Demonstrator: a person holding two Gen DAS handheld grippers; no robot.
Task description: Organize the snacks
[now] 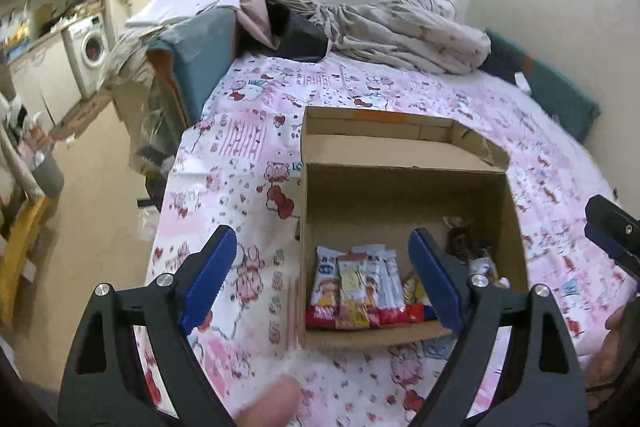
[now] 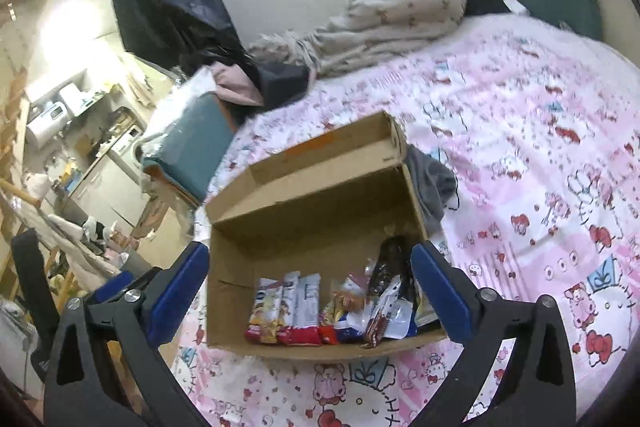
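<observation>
An open cardboard box [image 1: 400,195] sits on a pink cartoon-print bedsheet [image 1: 248,163]; it also shows in the right wrist view [image 2: 320,223]. Several snack packets [image 1: 356,287] stand in a row along its near wall, with darker wrapped snacks [image 1: 464,243] at the right; the right wrist view shows the same row [image 2: 292,311] and a dark packet [image 2: 392,263]. My left gripper [image 1: 320,279] is open and empty above the box's near left corner. My right gripper [image 2: 312,291] is open and empty over the box's near side, and its tip shows in the left wrist view [image 1: 612,231].
A crumpled blanket [image 1: 404,23] and dark clothes [image 1: 296,27] lie at the far end of the bed. A grey cloth [image 2: 436,183] lies beside the box. A teal cushion [image 1: 556,87] lines the wall. The bed's left edge drops to a cluttered floor with a washing machine [image 1: 90,47].
</observation>
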